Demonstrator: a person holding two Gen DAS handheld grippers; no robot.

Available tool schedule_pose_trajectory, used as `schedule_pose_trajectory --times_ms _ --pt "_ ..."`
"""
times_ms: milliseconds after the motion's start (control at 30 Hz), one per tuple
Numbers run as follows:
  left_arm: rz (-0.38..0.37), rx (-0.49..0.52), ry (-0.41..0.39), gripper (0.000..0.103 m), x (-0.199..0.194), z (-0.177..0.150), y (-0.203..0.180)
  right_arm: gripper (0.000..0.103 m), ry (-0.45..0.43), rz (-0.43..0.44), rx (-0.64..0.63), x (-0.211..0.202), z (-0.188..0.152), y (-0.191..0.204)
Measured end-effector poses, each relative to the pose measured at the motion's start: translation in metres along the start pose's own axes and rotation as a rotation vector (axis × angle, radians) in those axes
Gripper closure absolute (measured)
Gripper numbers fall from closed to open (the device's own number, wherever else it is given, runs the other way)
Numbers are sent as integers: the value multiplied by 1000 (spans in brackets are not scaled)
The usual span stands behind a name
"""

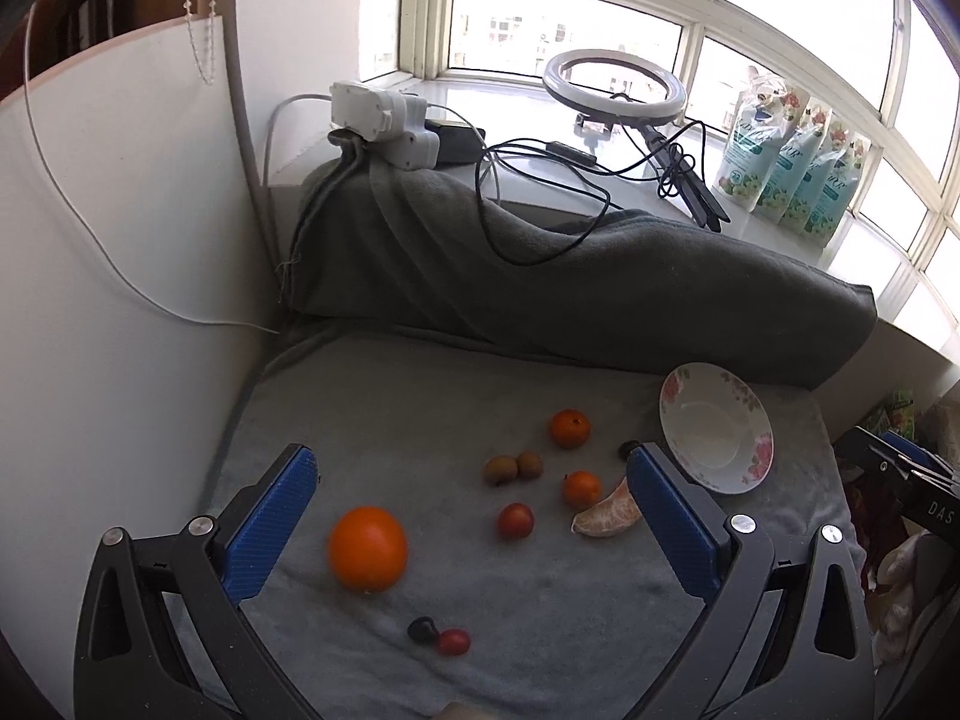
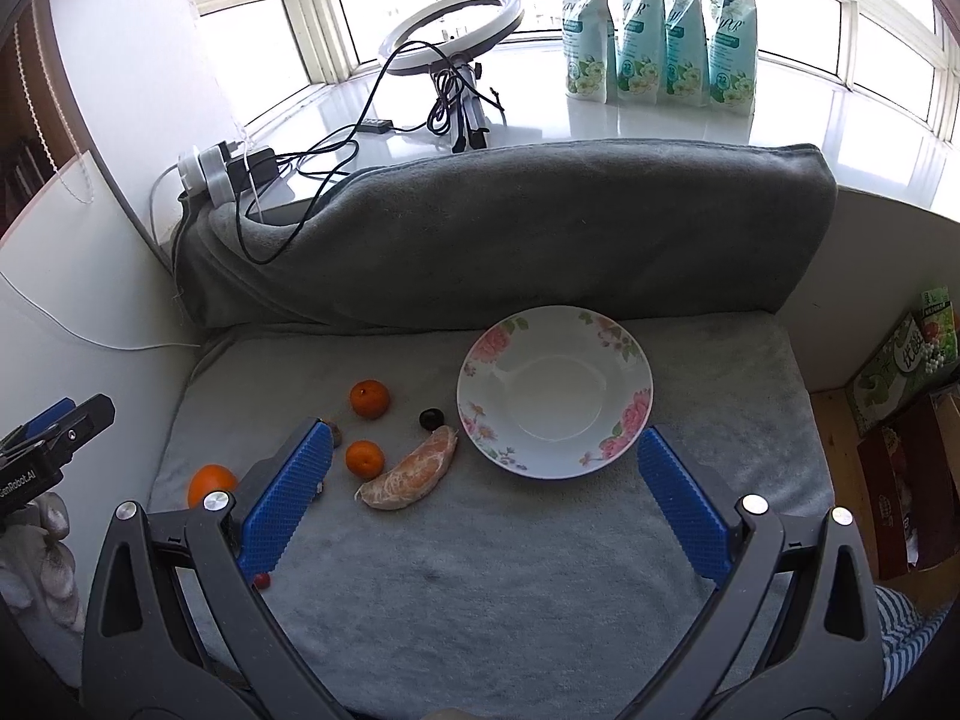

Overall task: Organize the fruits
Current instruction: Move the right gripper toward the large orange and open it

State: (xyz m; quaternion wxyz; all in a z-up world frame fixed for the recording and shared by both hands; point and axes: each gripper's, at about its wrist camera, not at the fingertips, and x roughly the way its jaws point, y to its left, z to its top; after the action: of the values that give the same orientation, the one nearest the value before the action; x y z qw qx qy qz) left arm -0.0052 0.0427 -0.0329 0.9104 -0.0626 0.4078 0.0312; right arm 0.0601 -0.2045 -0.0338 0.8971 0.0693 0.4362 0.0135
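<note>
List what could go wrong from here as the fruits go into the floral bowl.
1. The large orange and the small mandarins are round and lie loose on soft grey cloth; a nudge from an open finger may roll them away.
2. The peeled orange segment looks soft; a hard squeeze could crush it.
3. The floral bowl stands unheld on the cloth, so a fruit dropped onto its rim might tip it.

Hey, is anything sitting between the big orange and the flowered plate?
Yes. Between the big orange and the flowered plate lie a small red fruit, a small tangerine and the peeled segment.
</note>
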Motion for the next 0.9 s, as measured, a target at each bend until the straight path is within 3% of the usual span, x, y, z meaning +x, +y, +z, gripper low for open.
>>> schedule_pose_trajectory --times_ms 333,700,900 --pt "-22 -117 72 1 17 -29 48 0 66 109 -91 36 -1 38" --pt "-96 -257 188 19 51 -67 97 4 194 267 -190 91 -4 96" --pt "-150 -320 243 24 71 -84 113 4 279 337 -258 122 -14 135"
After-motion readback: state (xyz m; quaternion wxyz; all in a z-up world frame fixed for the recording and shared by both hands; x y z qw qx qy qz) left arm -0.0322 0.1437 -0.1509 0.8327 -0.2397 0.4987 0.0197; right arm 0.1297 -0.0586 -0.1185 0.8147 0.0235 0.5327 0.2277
